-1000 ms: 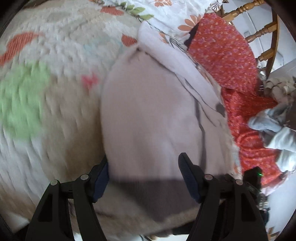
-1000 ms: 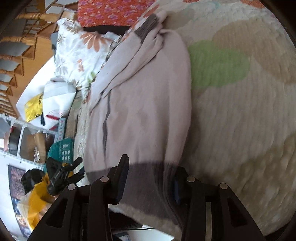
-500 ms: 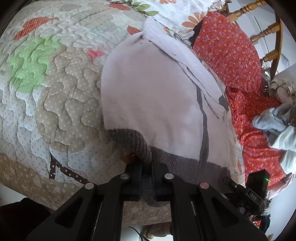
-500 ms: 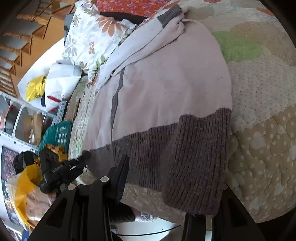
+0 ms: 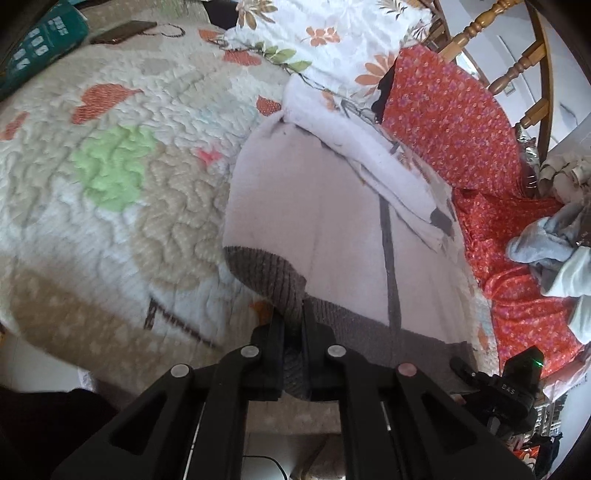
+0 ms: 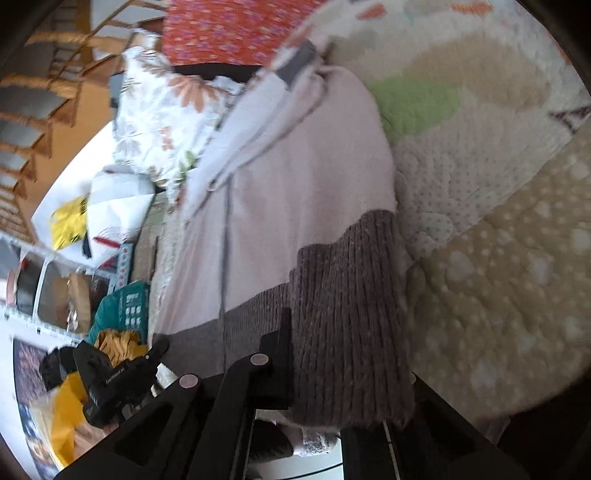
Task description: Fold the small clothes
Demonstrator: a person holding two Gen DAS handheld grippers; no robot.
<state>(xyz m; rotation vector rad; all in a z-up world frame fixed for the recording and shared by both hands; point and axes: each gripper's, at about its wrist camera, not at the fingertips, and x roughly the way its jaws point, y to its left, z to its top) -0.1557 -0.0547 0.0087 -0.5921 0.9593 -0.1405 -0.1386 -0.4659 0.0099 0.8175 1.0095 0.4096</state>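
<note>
A pale lilac sweater (image 5: 314, 206) with a grey ribbed hem (image 5: 266, 273) lies flat on the quilted bedspread (image 5: 110, 166), its sleeves bunched at the far end. My left gripper (image 5: 293, 321) is shut on the hem, and the knit is pinched into a raised fold between its fingers. In the right wrist view the same sweater (image 6: 295, 184) stretches away from me. My right gripper (image 6: 299, 332) is shut on the hem (image 6: 343, 314), whose grey corner is turned up and drapes over the right finger, hiding it. Each gripper shows at the edge of the other's view.
A floral pillow (image 5: 332, 33) and a red flowered cloth (image 5: 454, 122) lie beyond the sweater, with a wooden chair back (image 5: 480, 22) behind. Loose grey and white clothes (image 5: 554, 254) are piled at the right. A teal box (image 5: 44, 40) and a phone (image 5: 123, 31) rest on the quilt.
Both grippers stood open over the hem a second ago. The left shut on it first, the right just now. Both have risen, lifting the hem corners off the quilt.
</note>
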